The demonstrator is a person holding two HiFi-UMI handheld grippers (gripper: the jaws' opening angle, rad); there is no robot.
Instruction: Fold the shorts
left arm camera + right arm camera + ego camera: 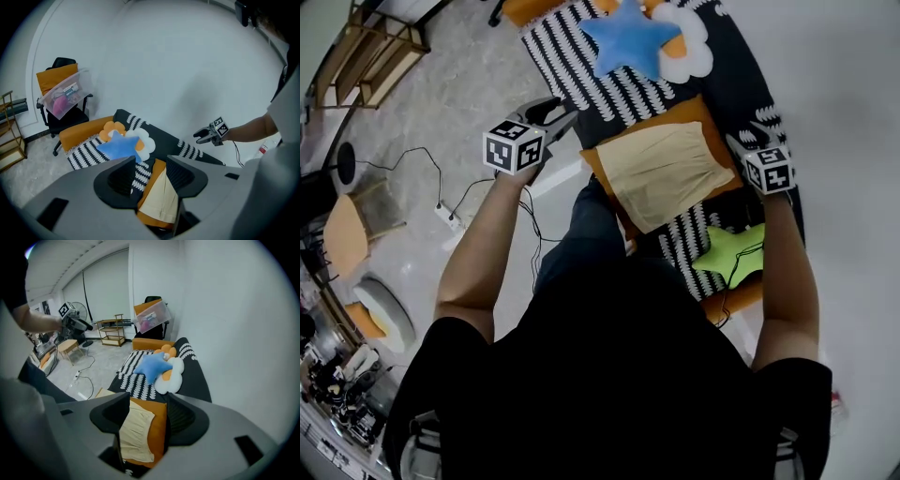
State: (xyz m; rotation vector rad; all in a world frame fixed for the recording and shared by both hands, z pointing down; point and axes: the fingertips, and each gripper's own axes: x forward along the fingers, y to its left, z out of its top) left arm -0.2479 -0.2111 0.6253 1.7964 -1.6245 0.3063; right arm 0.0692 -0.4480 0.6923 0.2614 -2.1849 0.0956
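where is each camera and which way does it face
Head view: on the person's head, facing steeply down at the shorts on the sofa; shows torso, left arm, right arm, left hand-held gripper, right hand-held gripper.
Left gripper view: rides the left hand-held gripper, facing along its jaws across the sofa; shows the right arm.
Right gripper view: rides the right hand-held gripper, facing along the sofa; shows the left arm.
Shared: all see the shorts and blue star cushion.

One shorts [664,172], two star pillows [628,37], one orange cushion [686,112]
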